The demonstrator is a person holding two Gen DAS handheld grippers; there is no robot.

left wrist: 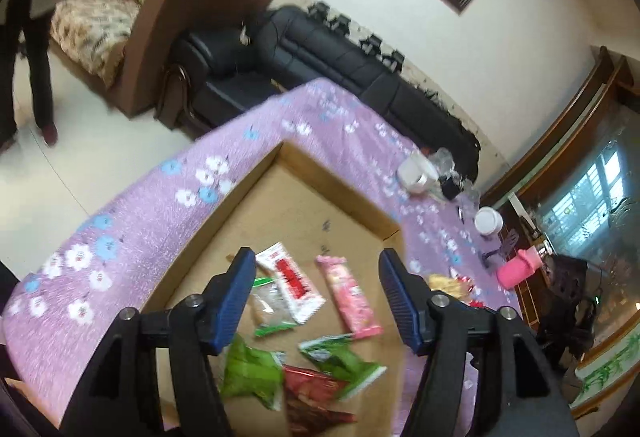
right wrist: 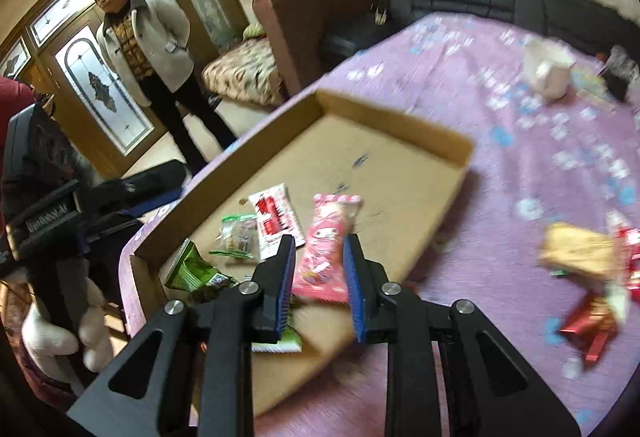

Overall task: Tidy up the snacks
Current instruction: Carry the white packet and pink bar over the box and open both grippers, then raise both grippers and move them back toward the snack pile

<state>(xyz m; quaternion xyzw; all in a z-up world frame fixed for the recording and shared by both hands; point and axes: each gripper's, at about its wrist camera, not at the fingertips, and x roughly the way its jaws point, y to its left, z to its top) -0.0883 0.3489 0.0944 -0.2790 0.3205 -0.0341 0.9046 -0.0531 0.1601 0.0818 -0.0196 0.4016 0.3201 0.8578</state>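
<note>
Now, with the left gripper (left wrist: 318,301) spread empty over the box (left wrist: 256,205), the right gripper (right wrist: 318,277), pinching the pink packet (right wrist: 326,249), should set it beside the others.

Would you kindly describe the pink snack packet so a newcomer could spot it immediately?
Find the shallow cardboard tray on the purple flowered tablecloth. Among the packets inside lies the pink snack packet, long and narrow, beside a red-and-white packet. It is the tray's only pink wrapper.
</note>
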